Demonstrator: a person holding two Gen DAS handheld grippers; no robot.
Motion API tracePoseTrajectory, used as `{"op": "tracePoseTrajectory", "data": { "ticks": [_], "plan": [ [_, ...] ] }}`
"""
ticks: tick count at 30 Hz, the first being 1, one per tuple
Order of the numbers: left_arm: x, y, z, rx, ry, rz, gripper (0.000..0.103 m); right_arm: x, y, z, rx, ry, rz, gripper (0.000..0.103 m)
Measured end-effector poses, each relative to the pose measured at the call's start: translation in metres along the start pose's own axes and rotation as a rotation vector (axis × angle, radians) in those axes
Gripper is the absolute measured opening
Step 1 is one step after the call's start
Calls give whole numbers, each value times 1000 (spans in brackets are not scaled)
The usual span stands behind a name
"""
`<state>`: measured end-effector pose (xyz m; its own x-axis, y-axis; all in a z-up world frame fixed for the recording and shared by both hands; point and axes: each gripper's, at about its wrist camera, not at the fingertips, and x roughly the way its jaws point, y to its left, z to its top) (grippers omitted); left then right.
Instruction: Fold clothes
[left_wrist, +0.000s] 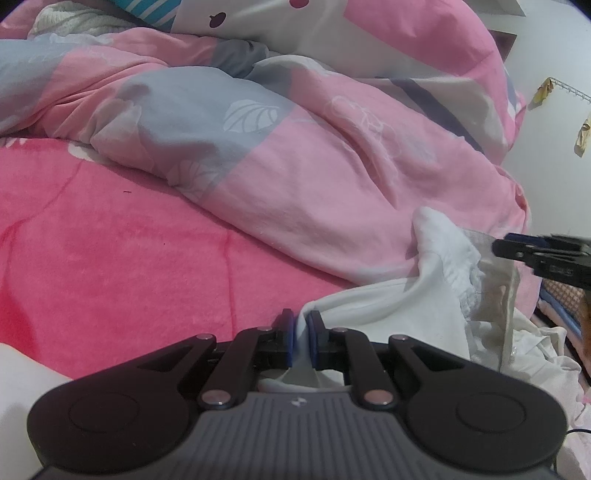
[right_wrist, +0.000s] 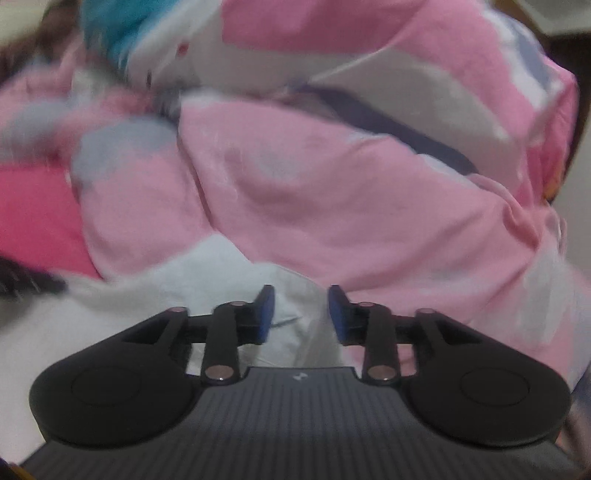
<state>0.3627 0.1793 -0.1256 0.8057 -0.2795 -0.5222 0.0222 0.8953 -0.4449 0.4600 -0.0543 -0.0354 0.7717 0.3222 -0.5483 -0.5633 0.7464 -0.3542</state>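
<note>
Left wrist: tool (left_wrist: 303, 334) grips white garment (left_wrist: 388, 306), no legible txt.

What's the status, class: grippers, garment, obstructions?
Left gripper shut on white garment. Right gripper open, pads clear of the cloth. Garment crumpled, unfolded, on the pink blanket. Bunched pink-and-grey duvet crowds it from behind.

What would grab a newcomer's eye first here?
The big pink and grey quilt heaped across the back of the bed. Below it, the left gripper pinches a white garment at bottom centre, while the right gripper hangs open over the same white cloth.
</note>
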Motion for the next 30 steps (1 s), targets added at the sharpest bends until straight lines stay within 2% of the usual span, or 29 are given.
{"op": "tracePoseTrajectory", "data": {
  "ticks": [5,9,10,11,12,19,30],
  "plan": [
    [0,1,-1,-7,0,-6,11,18,2,19,-173,82,16,33],
    [1,1,-1,-9,-1,-7,11,35,7,21,-270,187,60,33],
    [1,1,-1,-9,-1,-7,11,38,10,20,-287,205,61,29],
    [1,1,-1,-9,-1,-7,11,40,12,18,-302,216,58,7],
    [1,1,-1,-11,-2,-6,11,40,14,17,-305,206,52,0],
    [0,2,-1,-20,-8,4,10,8,10,3,-181,-90,-76,0],
    [0,2,0,-21,-19,4,10,42,3,-13,-44,-198,-165,0]
  ]
}}
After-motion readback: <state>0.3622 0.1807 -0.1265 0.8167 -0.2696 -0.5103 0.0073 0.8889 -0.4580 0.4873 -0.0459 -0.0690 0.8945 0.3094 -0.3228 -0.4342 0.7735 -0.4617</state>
